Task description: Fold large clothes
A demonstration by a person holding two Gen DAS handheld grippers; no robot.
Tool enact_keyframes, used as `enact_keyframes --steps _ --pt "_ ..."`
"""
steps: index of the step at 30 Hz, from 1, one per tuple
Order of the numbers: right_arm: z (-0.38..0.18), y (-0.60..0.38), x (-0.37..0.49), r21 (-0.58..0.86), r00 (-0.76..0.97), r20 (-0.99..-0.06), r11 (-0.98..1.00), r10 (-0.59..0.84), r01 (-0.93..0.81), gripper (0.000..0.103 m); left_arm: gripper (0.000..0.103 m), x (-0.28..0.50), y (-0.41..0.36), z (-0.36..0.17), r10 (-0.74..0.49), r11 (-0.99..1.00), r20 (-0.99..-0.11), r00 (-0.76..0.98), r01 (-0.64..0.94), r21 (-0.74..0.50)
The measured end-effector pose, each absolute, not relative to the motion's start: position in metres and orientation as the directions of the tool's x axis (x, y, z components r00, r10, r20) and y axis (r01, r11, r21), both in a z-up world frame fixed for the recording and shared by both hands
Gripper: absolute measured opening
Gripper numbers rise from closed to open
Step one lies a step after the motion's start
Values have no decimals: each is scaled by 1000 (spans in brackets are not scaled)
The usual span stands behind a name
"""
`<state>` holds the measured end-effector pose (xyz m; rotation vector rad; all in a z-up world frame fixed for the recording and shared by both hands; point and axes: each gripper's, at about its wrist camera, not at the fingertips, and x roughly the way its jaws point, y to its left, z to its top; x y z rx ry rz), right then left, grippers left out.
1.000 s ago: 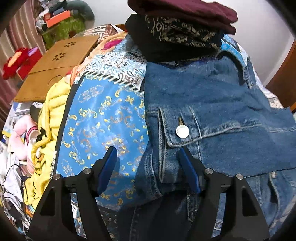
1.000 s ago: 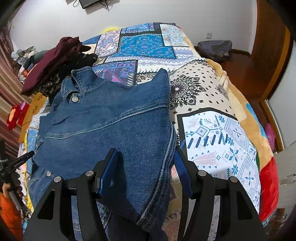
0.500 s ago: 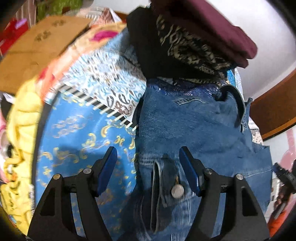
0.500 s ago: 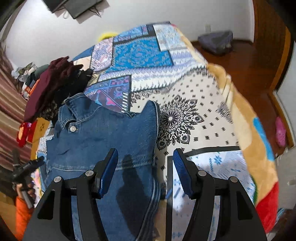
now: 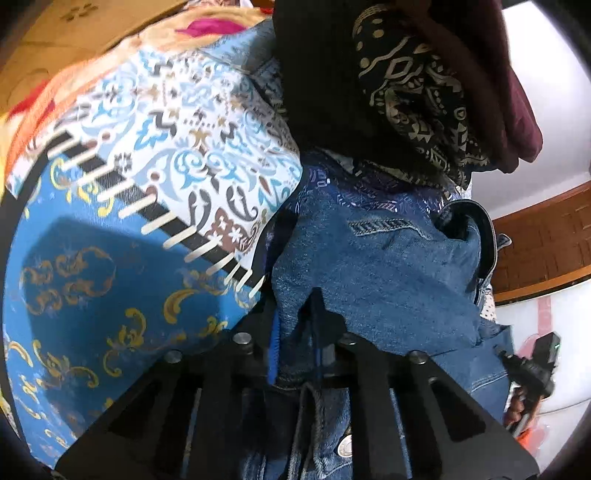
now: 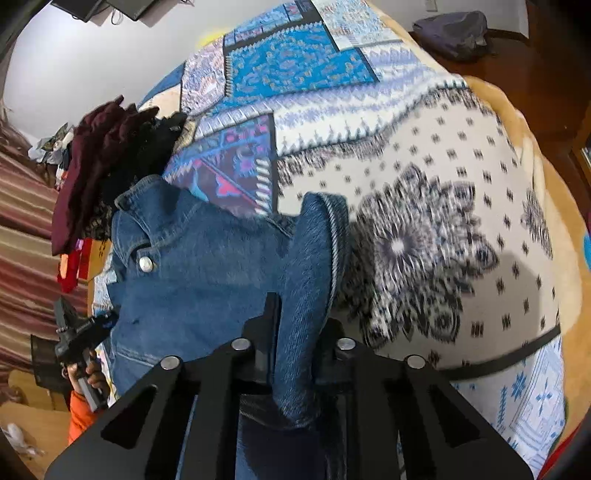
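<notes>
On the patchwork-printed bedspread (image 6: pixel 424 155) lies the blue denim jacket (image 6: pixel 207 280), spread with its collar toward a stack of folded clothes. The left gripper (image 5: pixel 295 347) is clamped on a bunched fold of the jacket's near edge, cloth filling the narrow gap between its blue-padded fingers (image 5: pixel 272 350). The right gripper (image 6: pixel 293 332) is likewise pinched tight on a raised ridge of denim at the jacket's other side, the fabric pulled up into a peak between the black fingers. A silver snap button (image 6: pixel 145 263) shows below the collar in the right wrist view.

Touching the collar end sits the pile: a dark maroon folded garment (image 5: pixel 509 85) on top of a black cloth with a beige pattern (image 5: pixel 410 92) (the same pile appears at the left in the right wrist view). The bedspread has blue, white and black-floral panels, and an orange-tan blanket (image 6: pixel 554 192) edges it. Beyond the bed are a white wall (image 6: pixel 110 62), a dark wooden floor (image 6: pixel 535 85) with a grey bag (image 6: pixel 452 33) on it, and a brown wooden door (image 5: pixel 546 240). A light wooden board with cut-out holes (image 5: pixel 74 22) lies beside the bed.
</notes>
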<state>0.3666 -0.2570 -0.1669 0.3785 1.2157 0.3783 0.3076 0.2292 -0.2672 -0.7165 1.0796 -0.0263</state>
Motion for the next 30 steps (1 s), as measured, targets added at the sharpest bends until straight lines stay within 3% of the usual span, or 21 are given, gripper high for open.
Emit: enact_keyframes --steps 4,11,15,23,30 --pt "-138 -242 372 399 367 -827 905 426 -150 8 7 314 213 -240 -264 851 -823 502 -281 -444" --pt "-81 -215 387 330 476 -774 908 417 -259 8 6 320 214 -183 -225 875 -777 588 -229 -427" --pt "-95 -206 403 295 473 -794 922 382 -250 8 6 329 210 -180 -172 908 -799 576 -221 -356" --pt "-161 -227 417 241 375 -882 957 286 -162 8 9 327 215 -237 -131 906 -858 497 -291 -307" --pt "-154 -233 403 219 379 -889 966 257 -141 14 11 318 211 -233 -59 922 -871 488 -307 -235"
